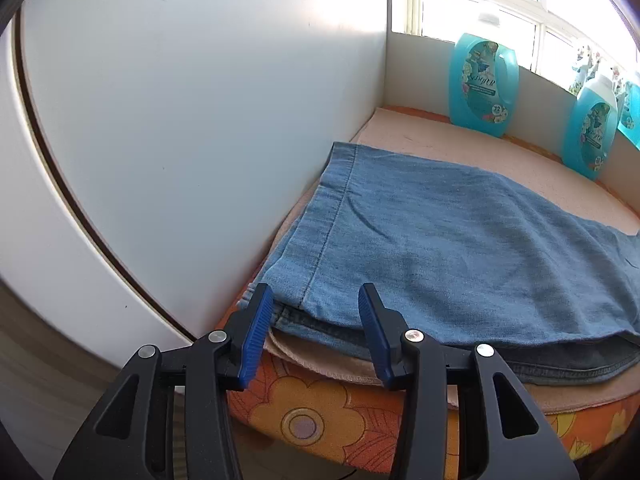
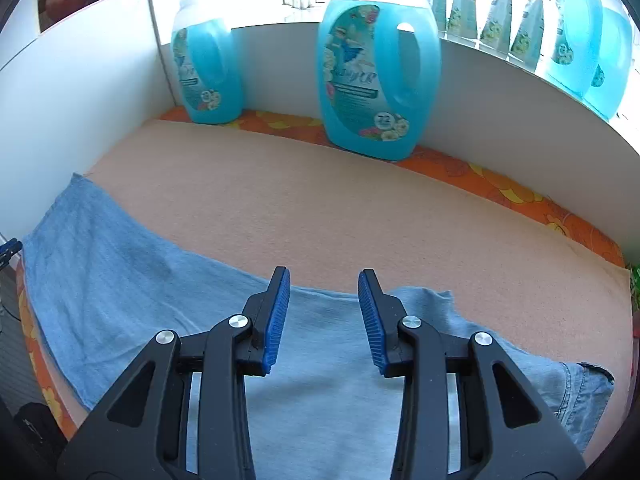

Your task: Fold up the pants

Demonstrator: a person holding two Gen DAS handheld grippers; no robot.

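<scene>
Light blue denim pants [image 1: 460, 248] lie flat on a peach mat [image 1: 520, 168], folded lengthwise with one leg on the other. The hem end is by the white wall on the left. My left gripper [image 1: 316, 296] is open and empty, its blue pads at the near hem corner, just at the cloth's edge. In the right wrist view the pants [image 2: 132, 280] stretch from the left wall to the waist end at the lower right. My right gripper [image 2: 324, 280] is open and empty, above the middle of the pants.
A white wall panel [image 1: 200, 120] stands close on the left. Two turquoise detergent bottles [image 2: 376, 76] [image 2: 206, 68] stand at the back of the table, more on the sill [image 2: 588, 40]. An orange flowered cloth [image 1: 320, 424] covers the table's front edge.
</scene>
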